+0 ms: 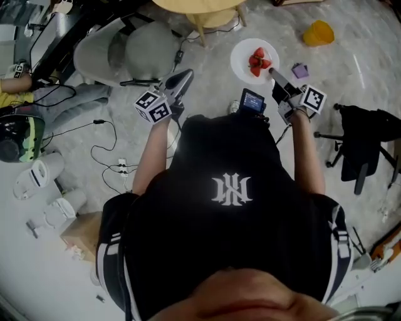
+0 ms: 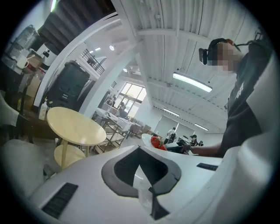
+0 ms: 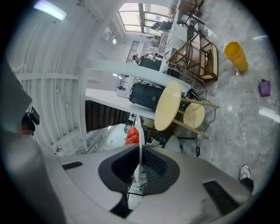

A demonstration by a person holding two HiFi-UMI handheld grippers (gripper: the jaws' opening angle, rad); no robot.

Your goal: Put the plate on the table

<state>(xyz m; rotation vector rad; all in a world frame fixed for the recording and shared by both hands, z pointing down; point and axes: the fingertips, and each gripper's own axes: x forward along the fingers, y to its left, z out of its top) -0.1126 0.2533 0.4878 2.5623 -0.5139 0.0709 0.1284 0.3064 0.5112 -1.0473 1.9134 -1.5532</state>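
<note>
White plate [image 1: 241, 64]: upper centre-right of the head view, held level above the floor [image 1: 351, 69] with red strawberries [image 1: 258, 61] on it — not on the table.
Right gripper [image 1: 274, 74]: just below and right of the plate; fingers clamped on its near rim, the rim showing edge-on between the pads in the right gripper view.
Left gripper [image 1: 186, 76]: left of the plate and well apart from it; fingers together, nothing between them.
Wooden table [image 1: 188, 5]: round and pale, at the top edge of the head view, up and left of the plate, with a smaller round shelf under the top.
Yellow cup [image 1: 318, 33]: upper right, on the marbled floor.
Purple object [image 1: 300, 70]: on the floor just right of the plate — too small to tell what.
Grey chair [image 1: 125, 53]: upper left, beside the table.
Black chair [image 1: 363, 141]: right edge of the head view.
</note>
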